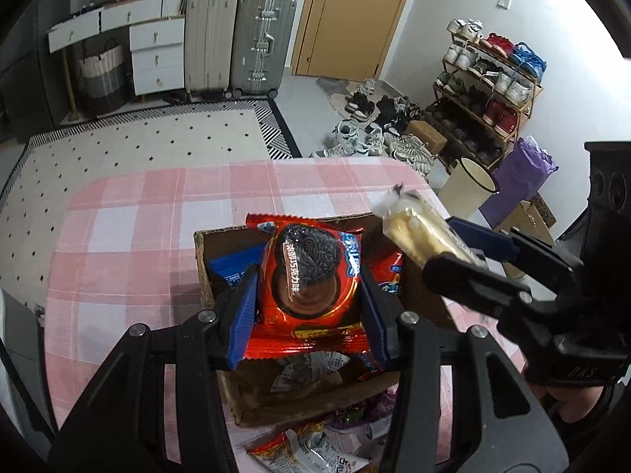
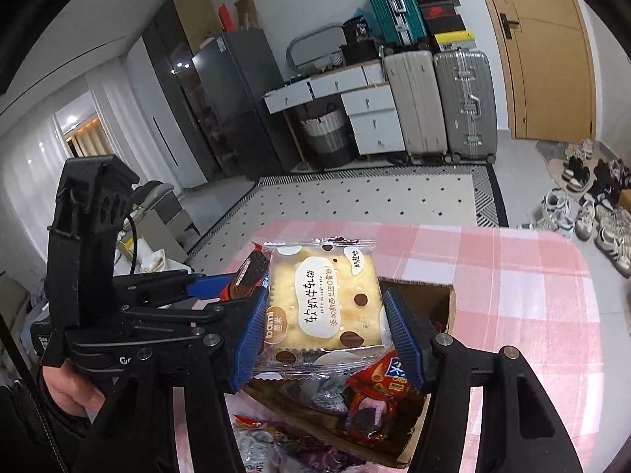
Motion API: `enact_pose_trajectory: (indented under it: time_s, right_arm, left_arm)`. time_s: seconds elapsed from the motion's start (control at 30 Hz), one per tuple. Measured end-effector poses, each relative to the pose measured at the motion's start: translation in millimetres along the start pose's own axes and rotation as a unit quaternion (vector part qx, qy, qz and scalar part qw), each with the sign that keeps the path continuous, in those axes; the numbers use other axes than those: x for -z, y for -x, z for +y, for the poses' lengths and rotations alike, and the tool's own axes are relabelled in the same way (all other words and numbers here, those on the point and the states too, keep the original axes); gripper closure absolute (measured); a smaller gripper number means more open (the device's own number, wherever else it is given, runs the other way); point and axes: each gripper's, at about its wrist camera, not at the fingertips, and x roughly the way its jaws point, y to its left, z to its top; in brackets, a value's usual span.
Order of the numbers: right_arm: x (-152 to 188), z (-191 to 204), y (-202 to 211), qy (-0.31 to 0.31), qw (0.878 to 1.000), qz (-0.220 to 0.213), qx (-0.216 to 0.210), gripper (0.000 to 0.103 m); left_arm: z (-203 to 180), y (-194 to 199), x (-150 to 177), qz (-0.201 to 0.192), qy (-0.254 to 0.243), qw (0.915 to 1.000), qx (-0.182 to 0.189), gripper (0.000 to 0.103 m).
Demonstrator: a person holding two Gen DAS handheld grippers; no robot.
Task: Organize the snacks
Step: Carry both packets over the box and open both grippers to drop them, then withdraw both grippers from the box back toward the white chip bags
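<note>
**Two tools, two packets, one cardboard box**

Left tool (image 1: pixel 309 295): clenched on one red foil packet of chocolate sandwich cookies (image 1: pixel 309 276), blue ribbed pads pressed against both its sides. Held just above the open brown cardboard box (image 1: pixel 205 260).

Right tool (image 2: pixel 325 333): grasping one clear-wrapped square cracker packet with white labels and brown dots (image 2: pixel 323 307), blue pads against its left and right edges. Also held over the box, at its near left part, close beside the left tool.

One bare hand (image 2: pixel 69 390) visible under the left tool in the right wrist view; part of another hand (image 1: pixel 572 406) under the right tool in the left wrist view.

Inside the box: one blue packet (image 1: pixel 228 272) at the left wall, at least two more red packets, and one grey-and-white wrapper; exact count unclear under the held snacks.

In front of the box, loose on the pink-and-white checked tabletop (image 1: pixel 130 216): several more wrappers, red, purple and white, too overlapped to count.

Beyond the tabletop: one spotted pale rug (image 1: pixel 138 142), two upright suitcases (image 1: pixel 236 47) by the white drawers, one wooden door (image 1: pixel 351 15), one shoe rack (image 1: pixel 489 79) with many loose shoes beside it, one cream bin (image 1: pixel 469 185).
</note>
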Motion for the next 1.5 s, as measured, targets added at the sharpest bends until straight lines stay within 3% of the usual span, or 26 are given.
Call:
enact_pose_trajectory:
  time_s: [0.07, 0.13, 0.33, 0.47, 0.73, 0.8, 0.9, 1.1, 1.5]
  right_arm:
    - [3, -5, -8, 0.0, 1.0, 0.005, 0.003, 0.042]
    - [4, -10, -13, -0.003, 1.0, 0.009, 0.003, 0.039]
    - [6, -18, -5, -0.009, 1.0, -0.007, 0.008, 0.039]
    - [6, -12, 10, -0.002, 1.0, -0.017, 0.008, 0.038]
    - [8, 7, 41, 0.014, 0.999, -0.026, 0.016, 0.028]
    - [10, 14, 51, 0.019, 0.999, -0.03, 0.018, 0.025]
    - [17, 21, 64, 0.026, 0.999, -0.038, 0.029, 0.019]
    - [34, 35, 89, 0.042, 0.997, -0.039, 0.043, 0.018]
    - [77, 64, 133, 0.038, 0.997, -0.061, 0.041, 0.007]
  left_arm:
    - [3, -10, 0, 0.006, 0.005, 1.0, 0.005, 0.058]
    - [4, -17, 1, 0.012, 0.006, 0.9999, 0.004, 0.049]
    - [9, -15, 4, 0.0, 0.007, 1.0, -0.007, 0.046]
    - [9, 4, 9, -0.011, 0.007, 0.9999, -0.011, 0.046]
    - [3, 46, 26, -0.042, 0.01, 0.9989, -0.017, 0.043]
    - [1, 57, 31, -0.054, 0.01, 0.9983, -0.016, 0.037]
    - [-5, 76, 40, -0.071, 0.007, 0.9972, -0.021, 0.032]
    - [-17, 113, 62, -0.098, 0.003, 0.995, -0.019, 0.023]
    - [-50, 153, 120, -0.111, -0.023, 0.9927, -0.042, 0.019]
